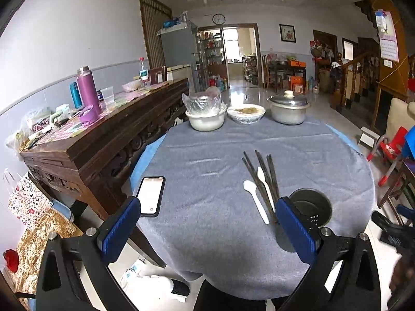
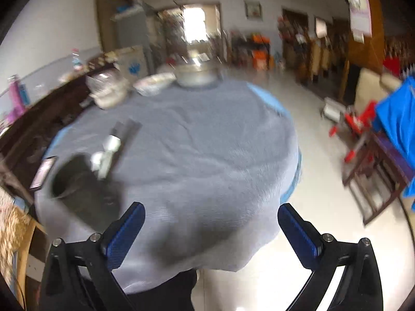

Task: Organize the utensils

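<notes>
Several dark chopsticks (image 1: 262, 176) and two white plastic spoons (image 1: 255, 200) lie on the grey tablecloth (image 1: 207, 155), right of centre. A dark metal utensil holder (image 1: 311, 207) stands just right of them, partly hidden by my left gripper's right finger. My left gripper (image 1: 207, 215) is open and empty above the near table edge. In the blurred right wrist view, my right gripper (image 2: 211, 223) is open and empty over the near edge; the holder (image 2: 75, 178), spoons (image 2: 106, 153) and chopsticks (image 2: 127, 132) sit at far left.
A phone (image 1: 151, 195) lies at the table's left edge. A covered white bowl (image 1: 206, 119), a dish of food (image 1: 246, 112) and a lidded metal pot (image 1: 289, 108) stand at the far edge. A cluttered wooden sideboard (image 1: 103, 134) runs along the left.
</notes>
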### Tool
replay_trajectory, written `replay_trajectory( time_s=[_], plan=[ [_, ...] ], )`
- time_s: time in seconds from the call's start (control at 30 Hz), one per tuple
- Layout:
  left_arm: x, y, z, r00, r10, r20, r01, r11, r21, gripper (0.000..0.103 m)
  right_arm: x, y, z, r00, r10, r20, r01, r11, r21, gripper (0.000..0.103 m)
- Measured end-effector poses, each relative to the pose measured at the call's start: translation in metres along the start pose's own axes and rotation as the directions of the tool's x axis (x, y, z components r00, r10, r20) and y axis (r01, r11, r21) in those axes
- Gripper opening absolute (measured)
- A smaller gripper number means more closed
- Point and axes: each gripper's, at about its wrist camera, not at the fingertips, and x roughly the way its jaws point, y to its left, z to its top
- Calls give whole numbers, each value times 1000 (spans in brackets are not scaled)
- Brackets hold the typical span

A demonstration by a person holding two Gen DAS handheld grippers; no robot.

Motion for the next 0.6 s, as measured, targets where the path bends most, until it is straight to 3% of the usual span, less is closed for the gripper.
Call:
replay_trajectory(
  time_s=[0.23,0.6],
  plan=[
    [-23,-2,9,998,4,56,-4,1000,-1,103,-74,41,4,986,84,144,-78,996,-51,103],
    [-26,0,11,998,-16,69,16,1000,-11,103,-87,64,4,986,77,151,-75,997,-19,103]
  ],
)
